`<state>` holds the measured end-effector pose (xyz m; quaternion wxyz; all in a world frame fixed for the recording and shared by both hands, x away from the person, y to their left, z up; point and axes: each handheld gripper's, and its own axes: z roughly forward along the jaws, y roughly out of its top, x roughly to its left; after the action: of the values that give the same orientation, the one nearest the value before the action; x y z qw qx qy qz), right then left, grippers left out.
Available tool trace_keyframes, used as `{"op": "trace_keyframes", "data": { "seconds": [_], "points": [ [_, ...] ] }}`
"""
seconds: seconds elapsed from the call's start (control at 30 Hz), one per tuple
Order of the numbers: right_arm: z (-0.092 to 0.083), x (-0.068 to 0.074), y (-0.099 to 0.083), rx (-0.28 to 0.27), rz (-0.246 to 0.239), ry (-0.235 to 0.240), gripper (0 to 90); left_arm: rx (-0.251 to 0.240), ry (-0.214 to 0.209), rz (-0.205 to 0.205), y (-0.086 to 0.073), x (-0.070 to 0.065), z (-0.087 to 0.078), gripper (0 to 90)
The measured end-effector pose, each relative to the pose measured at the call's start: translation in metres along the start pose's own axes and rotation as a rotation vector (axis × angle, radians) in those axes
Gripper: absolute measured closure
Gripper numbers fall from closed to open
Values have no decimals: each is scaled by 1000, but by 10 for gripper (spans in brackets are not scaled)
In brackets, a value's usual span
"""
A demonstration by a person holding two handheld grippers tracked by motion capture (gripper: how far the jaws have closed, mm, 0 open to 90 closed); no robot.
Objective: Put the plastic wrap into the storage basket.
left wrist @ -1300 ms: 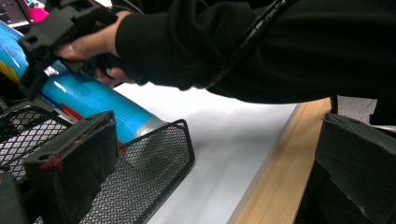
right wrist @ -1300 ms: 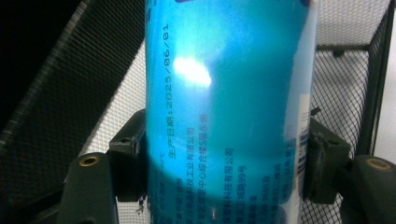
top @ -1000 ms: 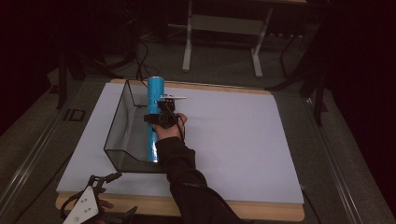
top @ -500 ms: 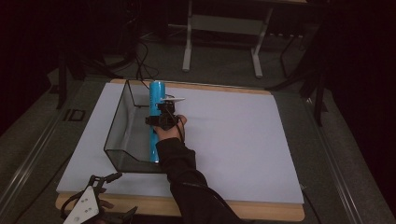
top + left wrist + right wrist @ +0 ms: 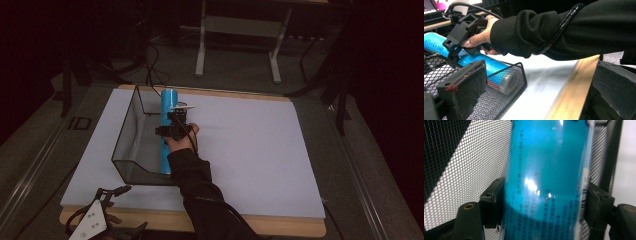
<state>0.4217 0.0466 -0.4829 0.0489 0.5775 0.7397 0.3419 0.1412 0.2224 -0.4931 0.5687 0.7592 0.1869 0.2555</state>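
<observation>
A long blue tube (image 5: 165,107) lies tilted in a black wire-mesh basket (image 5: 127,135), along its right wall, with its far end raised above the rim. My right gripper (image 5: 172,125) is shut on the tube's middle from above. In the right gripper view both pads press the tube (image 5: 546,182) from either side, with the basket mesh (image 5: 474,157) behind it. My left gripper (image 5: 132,210) hangs at the table's front left edge, jaws wide apart and holding nothing. The left gripper view looks at the basket's near corner (image 5: 509,82), the tube (image 5: 439,45) and the right hand's gripper (image 5: 456,40).
The basket stands on a white mat (image 5: 250,150) that covers a wooden table (image 5: 250,225). The person's right sleeve (image 5: 200,190) reaches across the mat's front. A metal table frame (image 5: 237,25) and cables stand on the dark floor beyond.
The right gripper and the blue tube have shifted slightly toward me and lower in the basket. The left gripper has stayed in place.
</observation>
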Motion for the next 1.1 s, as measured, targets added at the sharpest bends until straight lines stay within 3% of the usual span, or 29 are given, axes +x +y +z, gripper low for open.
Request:
{"op": "trace_keyframes", "data": {
  "seconds": [0.2, 0.33, 0.6, 0.7, 0.83, 0.97, 1.0, 1.1],
  "points": [
    [-3, 6, -2, -33, -99, -65, 264, 8, -5, 4, 0, 0, 1, 2],
    [-9, 5, -2, -66, -116, -72, 255, 5, -5, 4, 0, 0, 1, 2],
    [-29, -5, 10, -76, -130, 0, 175, 10, -9, 0, -1, 0, 1, 2],
    [-39, -12, 11, -91, -209, -5, 152, 11, -10, -2, -1, 0, 2, 2],
    [-50, -19, 11, -97, -273, 57, 134, 11, -8, -2, -1, 0, 2, 2],
    [-59, -23, 8, -104, -299, 72, 134, 1, 5, -1, 0, 0, 1, 2],
    [-65, -27, 7, -80, -293, 101, 138, 0, 6, -4, 0, 0, 1, 2],
    [-72, -32, 3, -60, -306, 119, 139, 4, 4, -5, 0, 1, 2, 2]
  ]
}}
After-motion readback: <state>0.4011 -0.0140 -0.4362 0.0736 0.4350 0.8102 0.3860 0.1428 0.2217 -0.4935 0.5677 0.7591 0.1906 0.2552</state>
